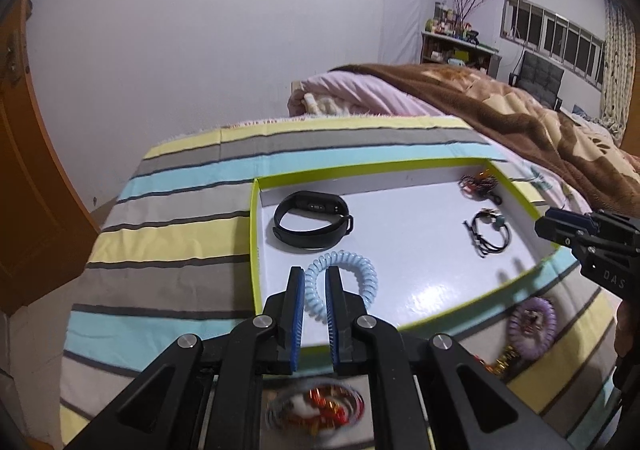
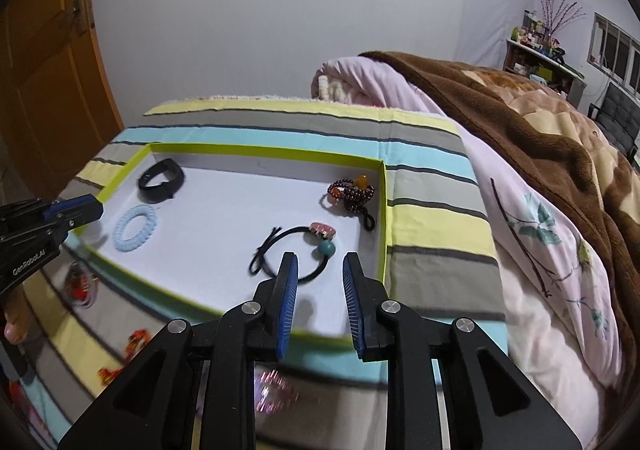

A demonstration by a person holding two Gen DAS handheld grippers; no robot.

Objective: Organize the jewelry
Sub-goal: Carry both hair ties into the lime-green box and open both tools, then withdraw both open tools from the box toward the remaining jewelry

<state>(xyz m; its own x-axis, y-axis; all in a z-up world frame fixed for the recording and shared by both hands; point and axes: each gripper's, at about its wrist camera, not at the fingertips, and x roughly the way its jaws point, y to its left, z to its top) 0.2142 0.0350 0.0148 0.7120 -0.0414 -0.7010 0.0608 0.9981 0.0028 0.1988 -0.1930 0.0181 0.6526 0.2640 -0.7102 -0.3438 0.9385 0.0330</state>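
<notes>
Four pieces already lie in the shallow tray [image 1: 254, 250] with the green rim: a black wristband [image 1: 312, 219] at the far left, a pale blue coil tie [image 1: 344, 282] near it, a dark bead bracelet [image 2: 352, 194] in the far right corner, and a black hair tie with a teal bead [image 2: 304, 250] in front of that.

The left gripper [image 1: 314, 290] hangs above the coil tie with its jaws narrow; the tie rests on the tray floor and appears free of the pads. The right gripper [image 2: 318, 278] stands partly open and empty over the black hair tie. The step in hand looks like a release, with both tools clear of what they set down.

More pieces wait outside the near rim: a purple coil tie [image 1: 532, 320], a red-and-gold trinket [image 1: 320, 408] and some small orange charms [image 2: 138, 338]. The next move calls for drawing back over the rim and lowering onto one of these.

The tray sits on a striped cloth [image 1: 172, 210] over a bed, with a brown blanket [image 1: 560, 122] at the right, a wooden door [image 2: 44, 70] at the left and a shelf [image 1: 456, 46] far off under the windows.
</notes>
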